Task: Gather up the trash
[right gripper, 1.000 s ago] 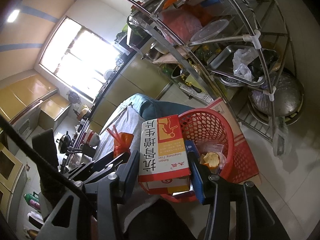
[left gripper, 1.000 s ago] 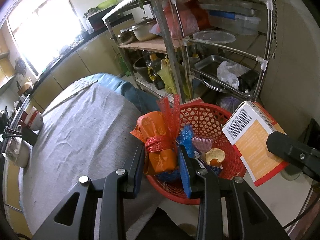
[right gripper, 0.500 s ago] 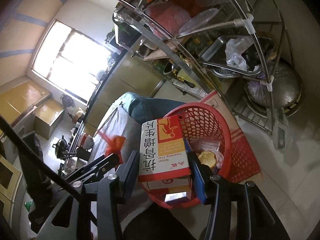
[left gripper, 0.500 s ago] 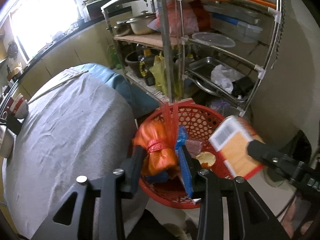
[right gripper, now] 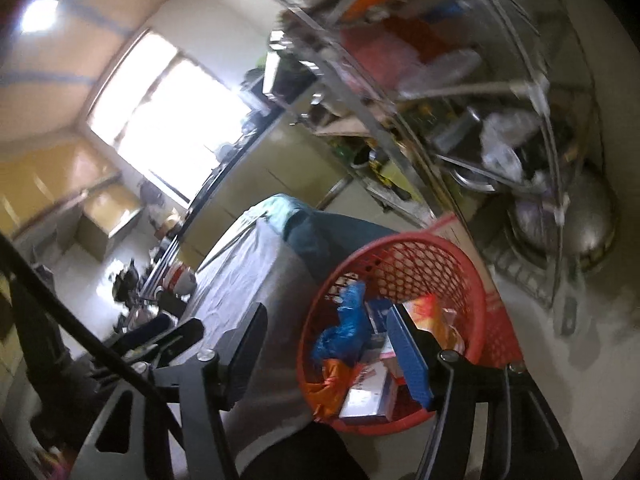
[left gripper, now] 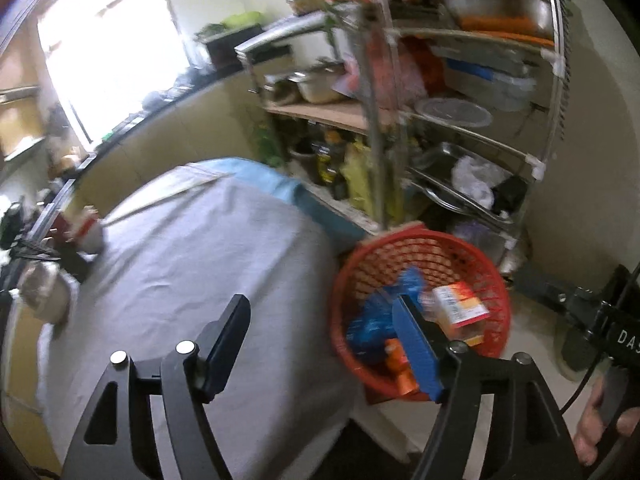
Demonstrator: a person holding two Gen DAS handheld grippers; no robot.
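My left wrist camera looked down past the table edge into the red basket (left gripper: 420, 248); my right one faced it from nearer, sharing basket, rack (right gripper: 460, 92) and window.

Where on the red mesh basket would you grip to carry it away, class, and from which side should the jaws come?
Grip the red basket by its rim, coming from above on the side nearest the camera. The rim is a thin raised band that open jaws can straddle, one finger inside and one outside. The far side stands close to the metal rack, and trash such as the box fills the middle, so the near rim looks clearest.
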